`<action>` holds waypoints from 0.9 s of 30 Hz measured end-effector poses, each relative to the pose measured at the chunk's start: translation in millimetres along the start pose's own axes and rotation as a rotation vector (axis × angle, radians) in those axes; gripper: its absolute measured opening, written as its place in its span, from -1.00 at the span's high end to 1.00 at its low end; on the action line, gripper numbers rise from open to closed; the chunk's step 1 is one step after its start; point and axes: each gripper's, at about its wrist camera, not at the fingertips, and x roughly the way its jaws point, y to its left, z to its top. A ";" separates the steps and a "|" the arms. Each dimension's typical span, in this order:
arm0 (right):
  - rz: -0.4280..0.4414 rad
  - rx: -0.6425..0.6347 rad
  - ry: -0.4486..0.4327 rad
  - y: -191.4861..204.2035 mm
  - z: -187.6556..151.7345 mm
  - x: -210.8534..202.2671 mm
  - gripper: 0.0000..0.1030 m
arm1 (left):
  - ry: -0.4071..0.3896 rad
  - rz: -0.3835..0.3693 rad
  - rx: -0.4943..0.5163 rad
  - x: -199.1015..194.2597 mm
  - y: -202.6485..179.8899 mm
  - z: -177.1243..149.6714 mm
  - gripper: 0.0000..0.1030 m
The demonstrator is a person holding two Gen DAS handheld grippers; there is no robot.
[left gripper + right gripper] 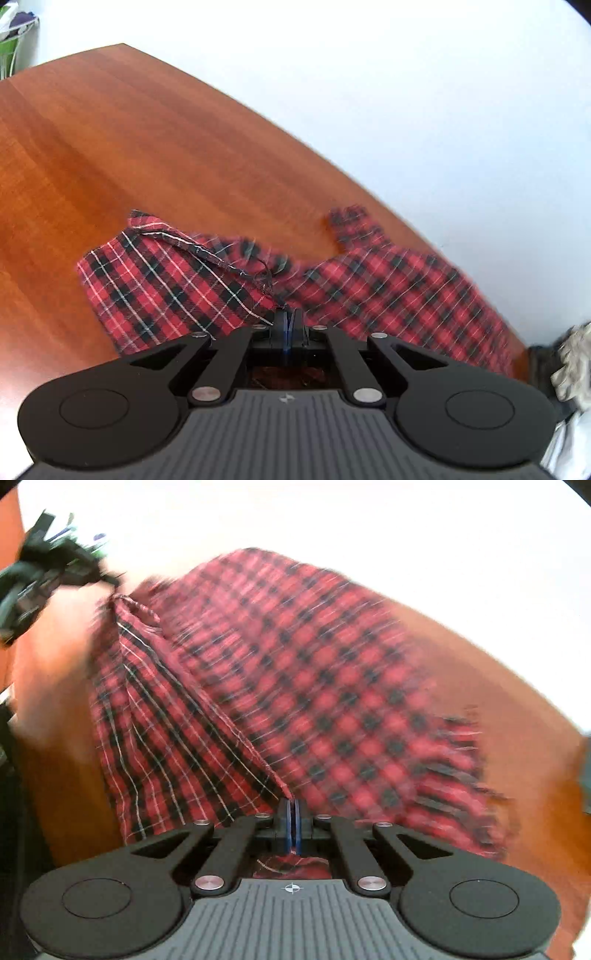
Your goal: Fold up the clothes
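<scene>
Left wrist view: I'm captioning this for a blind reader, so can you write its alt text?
The left gripper, jaws shut, pinches an edge of a red-and-black plaid garment that lies rumpled on a reddish wooden table. Behind the table is a plain white wall.

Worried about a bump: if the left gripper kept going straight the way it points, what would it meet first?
Probably the red plaid garment that the left gripper is shut on, then the wooden table beneath; depth is unclear.

A reddish-brown wooden table (129, 147) carried a red-and-black plaid garment (166, 284) lying rumpled near its edge.
</scene>
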 end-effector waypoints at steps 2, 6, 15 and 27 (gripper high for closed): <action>-0.053 0.029 -0.019 -5.2 8.8 3.6 0.91 | -0.022 -0.002 0.020 7.7 -12.3 1.5 0.96; -0.152 0.026 0.017 -13.3 19.4 29.2 0.90 | -0.059 0.007 0.074 29.8 -34.1 0.5 0.95; -0.276 0.116 0.001 -15.6 7.5 21.2 0.28 | -0.068 -0.022 0.117 28.2 -37.7 5.5 0.27; -0.331 0.407 -0.042 32.1 -54.2 -47.6 0.17 | -0.093 0.080 0.137 7.4 -16.8 0.9 0.02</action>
